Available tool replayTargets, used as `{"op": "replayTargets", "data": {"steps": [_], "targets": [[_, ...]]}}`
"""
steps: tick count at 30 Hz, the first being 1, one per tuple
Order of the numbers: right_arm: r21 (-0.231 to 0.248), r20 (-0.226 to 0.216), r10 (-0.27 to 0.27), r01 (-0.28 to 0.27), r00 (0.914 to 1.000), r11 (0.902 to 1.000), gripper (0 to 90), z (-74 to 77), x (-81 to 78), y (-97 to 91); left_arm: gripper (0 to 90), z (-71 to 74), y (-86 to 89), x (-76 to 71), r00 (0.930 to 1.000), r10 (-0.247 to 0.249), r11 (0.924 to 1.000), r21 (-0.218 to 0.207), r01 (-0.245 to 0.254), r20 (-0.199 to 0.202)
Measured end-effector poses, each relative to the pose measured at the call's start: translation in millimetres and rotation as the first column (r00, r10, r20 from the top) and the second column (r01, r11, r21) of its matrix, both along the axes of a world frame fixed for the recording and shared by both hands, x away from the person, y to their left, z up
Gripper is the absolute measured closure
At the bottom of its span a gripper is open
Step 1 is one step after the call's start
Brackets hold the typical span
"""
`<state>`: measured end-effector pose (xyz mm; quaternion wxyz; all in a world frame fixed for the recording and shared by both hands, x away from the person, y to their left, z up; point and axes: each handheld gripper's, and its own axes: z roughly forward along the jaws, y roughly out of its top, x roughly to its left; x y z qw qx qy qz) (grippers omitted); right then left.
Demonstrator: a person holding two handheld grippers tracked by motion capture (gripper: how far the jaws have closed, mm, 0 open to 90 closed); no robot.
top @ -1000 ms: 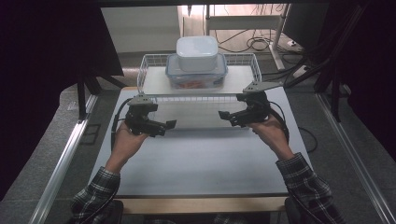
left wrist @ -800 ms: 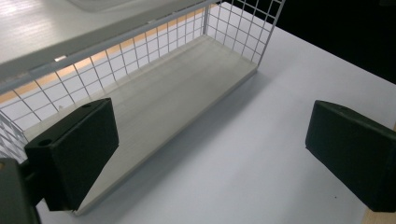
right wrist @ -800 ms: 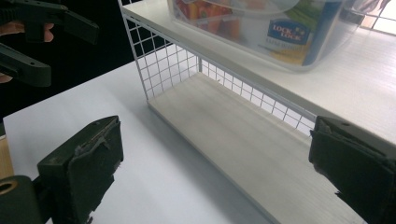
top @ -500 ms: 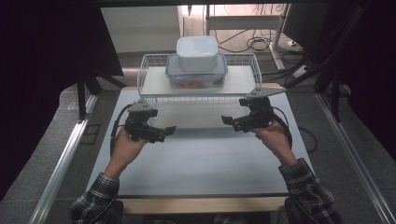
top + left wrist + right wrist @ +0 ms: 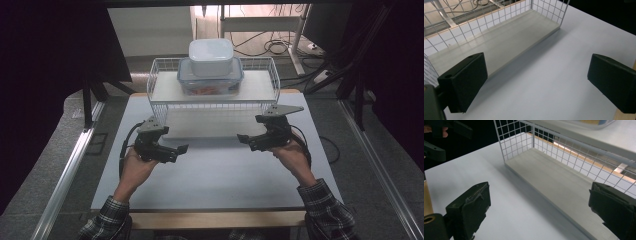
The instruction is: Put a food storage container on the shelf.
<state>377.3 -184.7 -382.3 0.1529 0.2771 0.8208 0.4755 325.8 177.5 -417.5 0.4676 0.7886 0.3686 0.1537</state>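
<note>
Jaws spread wide on both my grippers, holding nothing.
My left gripper (image 5: 182, 148) and right gripper (image 5: 242, 138) hover over the desk (image 5: 220, 175), near the wire rack (image 5: 160, 95).

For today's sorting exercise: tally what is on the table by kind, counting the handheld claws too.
Wire shelf racks: 1
Lidded food containers, stacked on the rack's top shelf: 2, the white one on the clear one
Handheld claws: 2, left claw and right claw
Total: 5
</note>
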Motion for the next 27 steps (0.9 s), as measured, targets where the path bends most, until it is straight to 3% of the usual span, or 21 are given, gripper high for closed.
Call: {"op": "replayTargets", "data": {"steps": [14,27], "targets": [[-0.025,0.009,-0.004,0.005,0.9999,0.9997,4.3,-23.6,-9.6,-2.3,2.3,-31.6,-3.6,-9.8,0.9999,0.011,0.9999,0.013,-0.011,-0.013],[-0.020,-0.005,-0.018,0.018,0.9998,0.9996,4.3,-37.7,-21.5,-11.1,1.9,-43.8,-10.7,-18.5,0.9999,-0.007,0.9994,0.034,0.008,-0.013]]}}
